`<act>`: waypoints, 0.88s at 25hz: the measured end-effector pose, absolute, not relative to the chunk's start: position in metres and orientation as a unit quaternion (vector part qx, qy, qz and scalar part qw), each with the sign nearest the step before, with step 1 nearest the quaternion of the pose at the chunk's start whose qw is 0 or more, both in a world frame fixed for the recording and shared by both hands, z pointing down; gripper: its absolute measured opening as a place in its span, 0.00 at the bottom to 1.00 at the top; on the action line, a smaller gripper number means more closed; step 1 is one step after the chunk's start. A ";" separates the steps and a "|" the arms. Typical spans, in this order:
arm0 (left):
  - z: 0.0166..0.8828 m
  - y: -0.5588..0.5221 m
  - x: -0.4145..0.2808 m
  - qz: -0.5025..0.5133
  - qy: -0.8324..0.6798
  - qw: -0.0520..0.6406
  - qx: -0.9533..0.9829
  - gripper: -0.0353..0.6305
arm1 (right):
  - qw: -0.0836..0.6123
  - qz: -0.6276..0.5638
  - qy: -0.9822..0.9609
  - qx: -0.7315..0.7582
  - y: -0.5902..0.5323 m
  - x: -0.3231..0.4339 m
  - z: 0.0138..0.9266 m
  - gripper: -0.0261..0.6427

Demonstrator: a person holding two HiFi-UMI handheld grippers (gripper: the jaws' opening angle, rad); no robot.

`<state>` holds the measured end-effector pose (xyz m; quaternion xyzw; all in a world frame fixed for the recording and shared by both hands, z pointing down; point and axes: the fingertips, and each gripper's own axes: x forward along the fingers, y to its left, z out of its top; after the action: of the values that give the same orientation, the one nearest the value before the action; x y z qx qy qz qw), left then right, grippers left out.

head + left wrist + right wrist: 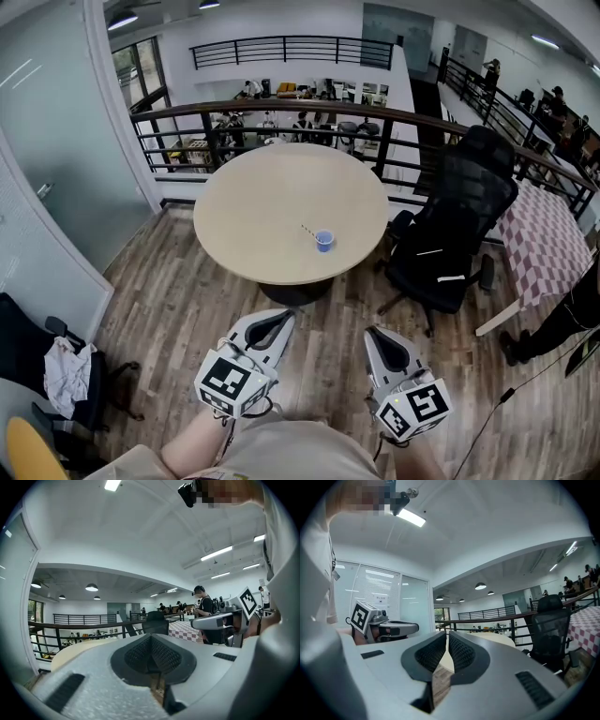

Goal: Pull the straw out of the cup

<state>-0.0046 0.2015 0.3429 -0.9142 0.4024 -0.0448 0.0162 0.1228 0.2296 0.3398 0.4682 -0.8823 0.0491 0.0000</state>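
A small blue cup [324,241] stands on the round beige table [272,206], right of its middle. A thin straw [308,230] leans out of the cup toward the upper left. Both grippers hang low by my body, well short of the table, over the wood floor. My left gripper [281,316] [151,638] has its dark pads meeting at the tip, with nothing held. My right gripper [373,333] [446,637] shows only a thin slit between its pads and is also empty. The gripper views show neither cup nor straw.
A black office chair [459,225] stands right of the table. A dark railing [281,112] curves behind it. A checkered table [548,239] and a person [572,319] are at far right. A chair with cloth [66,370] sits at lower left beside a glass wall [56,159].
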 end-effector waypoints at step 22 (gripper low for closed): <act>0.349 0.197 0.035 -0.036 0.396 0.008 -0.918 0.07 | 0.001 0.078 -0.884 0.461 0.227 0.144 0.366 0.08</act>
<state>0.0350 0.1967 0.3494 -0.9177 0.3955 -0.0363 0.0082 0.1441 0.2270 0.3659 0.4611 -0.8839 0.0783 0.0013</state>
